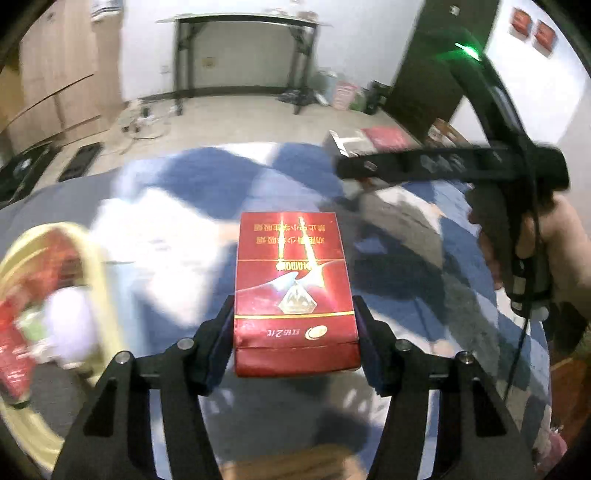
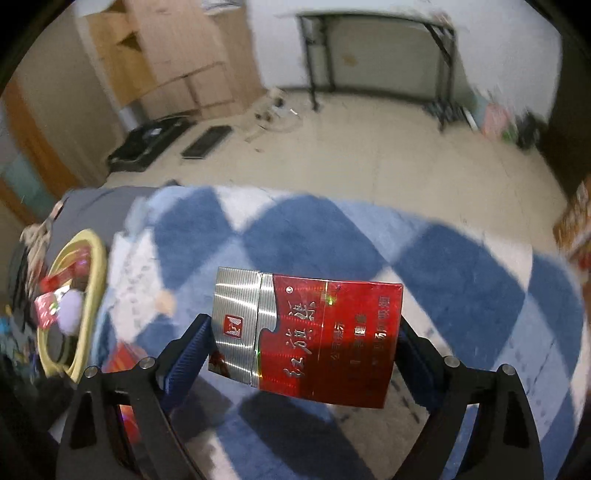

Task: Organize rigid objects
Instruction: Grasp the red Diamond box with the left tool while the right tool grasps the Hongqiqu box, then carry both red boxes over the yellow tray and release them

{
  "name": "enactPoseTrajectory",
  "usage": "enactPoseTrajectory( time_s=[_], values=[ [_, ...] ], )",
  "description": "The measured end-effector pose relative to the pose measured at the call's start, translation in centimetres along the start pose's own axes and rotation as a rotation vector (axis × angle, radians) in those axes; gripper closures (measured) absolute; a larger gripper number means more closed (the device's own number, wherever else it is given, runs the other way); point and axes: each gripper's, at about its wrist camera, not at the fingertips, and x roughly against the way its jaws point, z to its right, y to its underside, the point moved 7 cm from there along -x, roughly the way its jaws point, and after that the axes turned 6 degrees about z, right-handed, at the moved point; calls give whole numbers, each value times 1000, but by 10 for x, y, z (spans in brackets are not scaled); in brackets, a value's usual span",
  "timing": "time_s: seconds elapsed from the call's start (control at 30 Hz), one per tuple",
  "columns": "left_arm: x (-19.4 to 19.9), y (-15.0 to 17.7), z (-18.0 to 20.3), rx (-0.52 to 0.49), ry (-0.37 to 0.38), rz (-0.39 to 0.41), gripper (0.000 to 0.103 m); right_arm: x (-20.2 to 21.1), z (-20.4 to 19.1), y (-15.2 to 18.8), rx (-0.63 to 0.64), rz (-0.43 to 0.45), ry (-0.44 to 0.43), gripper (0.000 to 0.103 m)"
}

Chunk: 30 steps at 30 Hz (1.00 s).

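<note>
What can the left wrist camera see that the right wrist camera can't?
Only the left wrist view shows the left gripper clamped on a red pack with a diamond picture, plus the right gripper from outside and the hand holding it. Only the right wrist view shows the red and silver pack between the right gripper's fingers, and what looks like another red pack on the blanket. Both show the blue checked blanket, the yellow basket and a black desk.

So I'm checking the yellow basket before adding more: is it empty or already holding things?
Holding things: the yellow basket contains red packets and a pale round item.
</note>
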Motion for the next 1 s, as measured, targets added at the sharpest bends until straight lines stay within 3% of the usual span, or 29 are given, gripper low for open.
enactPoseTrajectory(
  time_s=[0.13, 0.2, 0.3, 0.47, 0.6, 0.73, 0.83, 1.0],
  values=[
    [47, -15, -90, 92, -137, 93, 43, 1, -76, -14, 61, 35, -105, 10],
    [72, -18, -142, 184, -202, 122, 43, -5, -125, -18, 98, 40, -168, 10],
    [99, -10, -205, 244, -325, 124, 43, -15, -186, -15, 175, 36, -242, 10],
    [115, 13, -275, 384, -400, 138, 43, -39, -279, 0, 315, -2, -306, 10],
    [95, 23, -291, 445, -403, 106, 43, -66, -316, 7, 415, -34, -294, 10],
    [77, 34, -293, 515, -365, 76, 43, -87, -332, 4, 439, -50, -302, 10],
    [71, 39, -285, 513, -356, 62, 42, -111, -344, 6, 464, -81, -300, 10],
    [67, 41, -299, 577, -353, 43, 38, -119, -359, 6, 499, -67, -318, 10]
  ],
)
